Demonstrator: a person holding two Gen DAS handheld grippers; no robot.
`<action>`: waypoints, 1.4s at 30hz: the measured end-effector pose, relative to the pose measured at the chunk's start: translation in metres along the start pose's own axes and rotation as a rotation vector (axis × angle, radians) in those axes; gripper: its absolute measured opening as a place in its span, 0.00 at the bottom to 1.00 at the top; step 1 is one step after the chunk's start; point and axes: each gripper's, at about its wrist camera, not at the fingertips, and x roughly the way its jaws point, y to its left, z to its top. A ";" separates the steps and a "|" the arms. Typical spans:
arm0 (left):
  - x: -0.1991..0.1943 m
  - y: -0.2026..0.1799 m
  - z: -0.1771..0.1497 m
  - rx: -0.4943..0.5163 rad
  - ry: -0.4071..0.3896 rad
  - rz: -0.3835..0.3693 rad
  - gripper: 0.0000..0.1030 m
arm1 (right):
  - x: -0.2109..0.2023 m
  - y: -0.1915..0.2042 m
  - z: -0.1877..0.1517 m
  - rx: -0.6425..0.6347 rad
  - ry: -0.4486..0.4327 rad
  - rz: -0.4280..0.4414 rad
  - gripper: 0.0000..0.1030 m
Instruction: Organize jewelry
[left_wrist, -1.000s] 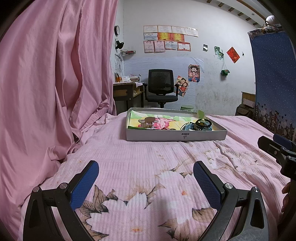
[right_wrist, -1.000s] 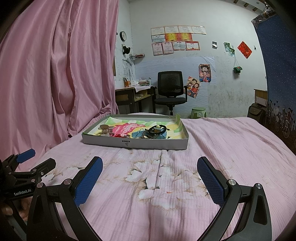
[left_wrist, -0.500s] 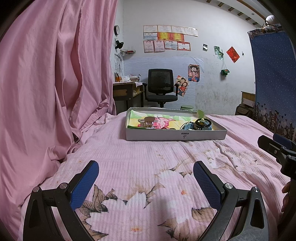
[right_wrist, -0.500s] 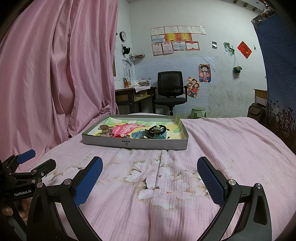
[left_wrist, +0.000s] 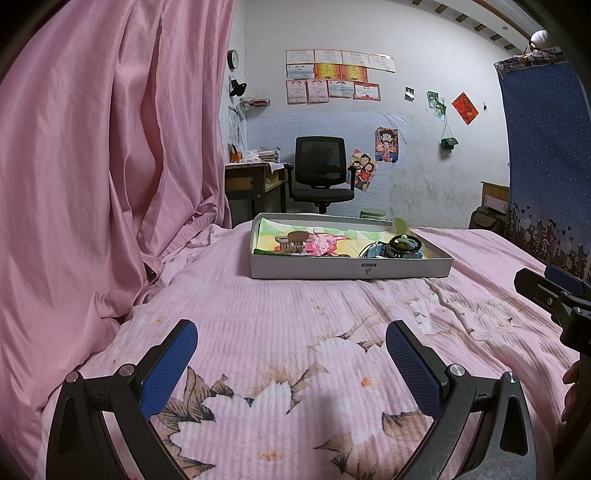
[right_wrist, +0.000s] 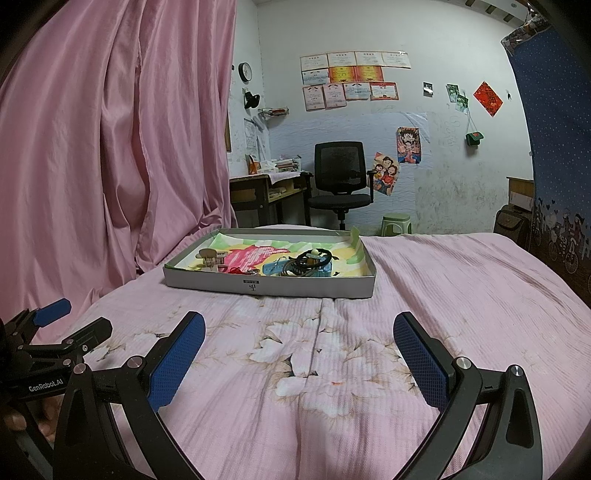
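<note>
A shallow grey tray (right_wrist: 266, 288) lies flat on the bed; tangled jewelry (right_wrist: 306, 263) sits inside.

Change over the interval: none can be made out in either wrist view. The left gripper (left_wrist: 291, 332) and the right gripper (right_wrist: 299, 321) show the same wide gap between their fingers as before. The grey tray (left_wrist: 351, 271) of jewelry keeps its place on the pink bedspread (left_wrist: 295, 306). Any drift is too slight to see.
</note>
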 end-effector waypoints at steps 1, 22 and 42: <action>0.000 0.000 0.000 0.000 0.000 0.000 1.00 | 0.000 0.000 0.000 0.000 -0.001 0.000 0.97; 0.000 0.000 0.000 0.000 0.001 0.001 1.00 | 0.000 0.000 -0.001 0.001 0.000 0.000 0.97; 0.001 0.003 -0.008 0.005 0.009 0.013 1.00 | 0.000 -0.001 -0.002 0.002 0.002 0.002 0.97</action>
